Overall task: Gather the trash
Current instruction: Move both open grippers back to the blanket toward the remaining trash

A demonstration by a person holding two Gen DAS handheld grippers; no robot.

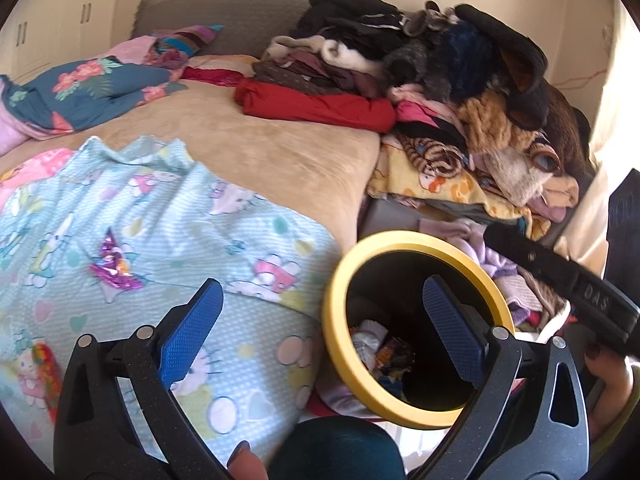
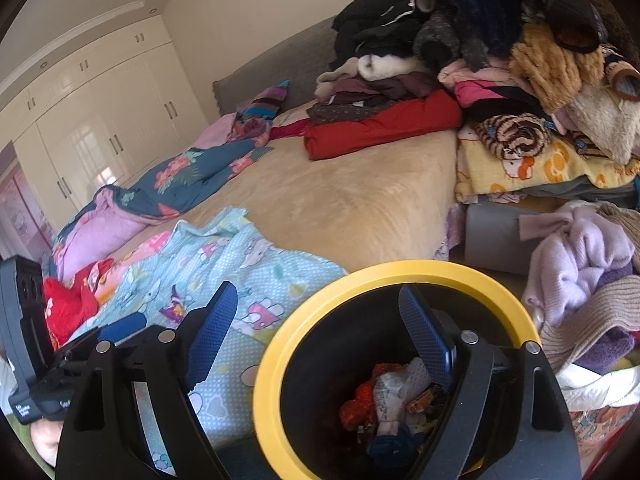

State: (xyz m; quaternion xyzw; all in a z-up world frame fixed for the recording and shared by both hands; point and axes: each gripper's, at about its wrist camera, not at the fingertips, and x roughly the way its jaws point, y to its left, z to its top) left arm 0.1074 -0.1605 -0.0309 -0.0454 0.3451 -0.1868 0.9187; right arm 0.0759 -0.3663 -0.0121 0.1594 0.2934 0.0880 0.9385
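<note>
Both tongs gape empty; one purple wrapper point(image 1: 114, 270), one bin point(image 1: 334, 320).

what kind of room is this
Most likely a bedroom at home. A bed with a tan cover fills the view, a grey headboard behind it. Built-in cream wardrobes line the far wall, and a pile of clothes is heaped on the bed's far side.

We are looking at a home bedroom: a bed point(image 2: 340, 200) carrying piled clothes point(image 2: 500, 60), with wardrobes point(image 2: 100, 120) lining the wall.
</note>
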